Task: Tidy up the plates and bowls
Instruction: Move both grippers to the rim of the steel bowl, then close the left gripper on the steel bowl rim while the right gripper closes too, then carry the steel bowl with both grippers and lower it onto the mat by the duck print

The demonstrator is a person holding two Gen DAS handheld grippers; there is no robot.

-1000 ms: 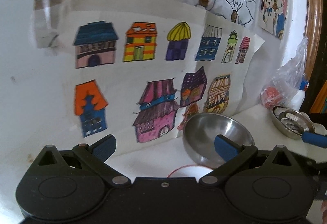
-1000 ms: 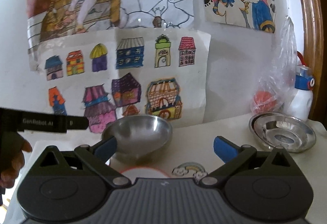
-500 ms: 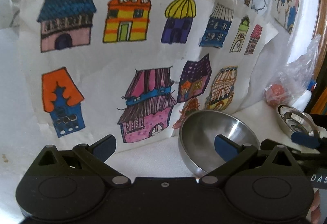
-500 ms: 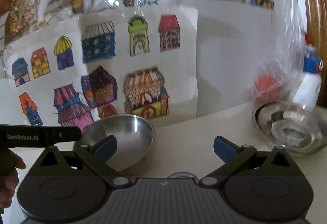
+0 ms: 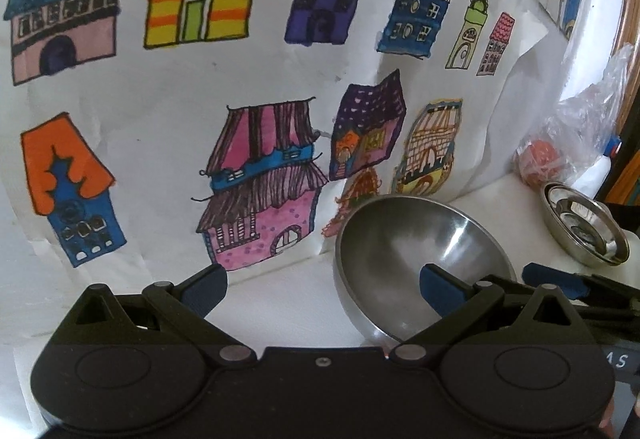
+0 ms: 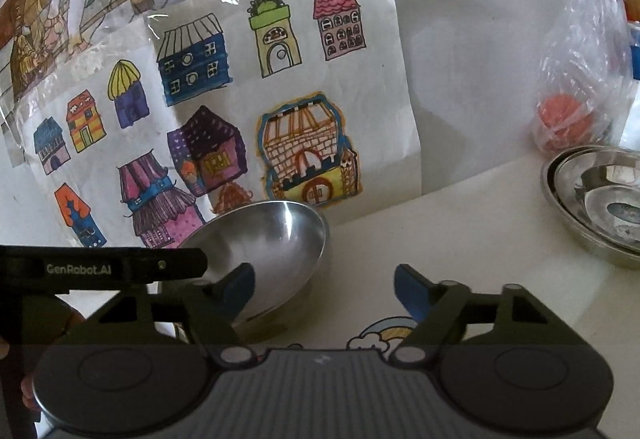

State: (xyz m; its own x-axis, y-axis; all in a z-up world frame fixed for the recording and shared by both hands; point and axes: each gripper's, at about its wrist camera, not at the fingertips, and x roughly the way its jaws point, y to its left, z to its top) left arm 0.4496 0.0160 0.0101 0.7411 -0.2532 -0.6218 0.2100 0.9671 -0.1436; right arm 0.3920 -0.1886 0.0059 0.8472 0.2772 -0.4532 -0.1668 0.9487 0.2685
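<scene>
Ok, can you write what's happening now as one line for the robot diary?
left gripper: open, empty | right gripper: open, empty | steel bowl: tilted on table | nested dishes: far right

Stacked steel plates (image 6: 600,199) cut off at right edge.

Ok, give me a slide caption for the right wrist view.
Open right gripper nears a tilted steel bowl before house drawings; stacked steel plates wait at right.

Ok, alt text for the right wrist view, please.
The open right gripper hovers over a white table, its left finger in front of a tilted steel bowl. Stacked steel plates sit far right, the left gripper enters from the left, children's house drawings behind.
</scene>
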